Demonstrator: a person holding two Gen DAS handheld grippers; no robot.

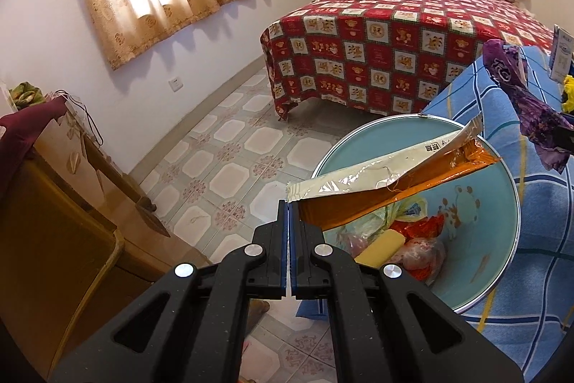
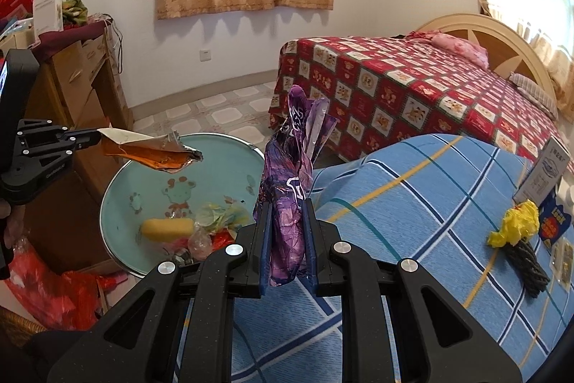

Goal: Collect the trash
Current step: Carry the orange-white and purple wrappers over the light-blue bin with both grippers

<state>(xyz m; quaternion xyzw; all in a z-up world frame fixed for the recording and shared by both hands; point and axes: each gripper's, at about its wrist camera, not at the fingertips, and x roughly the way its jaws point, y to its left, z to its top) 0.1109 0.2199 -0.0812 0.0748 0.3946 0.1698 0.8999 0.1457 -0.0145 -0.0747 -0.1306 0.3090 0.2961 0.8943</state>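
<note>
My left gripper [image 1: 289,203] is shut on the corner of an orange and cream snack wrapper [image 1: 387,182], held out over a light blue basin [image 1: 502,203]. The basin holds a yellow sponge [image 1: 382,244] and several crumpled wrappers. In the right wrist view the left gripper [image 2: 98,135] holds that wrapper [image 2: 158,153] above the basin [image 2: 118,189]. My right gripper [image 2: 287,207] is shut on a crumpled purple wrapper [image 2: 292,182], just right of the basin, over the blue plaid cloth [image 2: 412,189]. The purple wrapper also shows in the left wrist view [image 1: 520,88].
A crumpled yellow bag [image 2: 516,227], a dark rope bundle [image 2: 527,262] and small boxes [image 2: 545,171] lie on the blue cloth at right. A bed with a red quilt [image 2: 412,88] stands behind. A wooden cabinet [image 1: 53,203] is left of the basin. Red bags [image 2: 53,297] lie on the floor.
</note>
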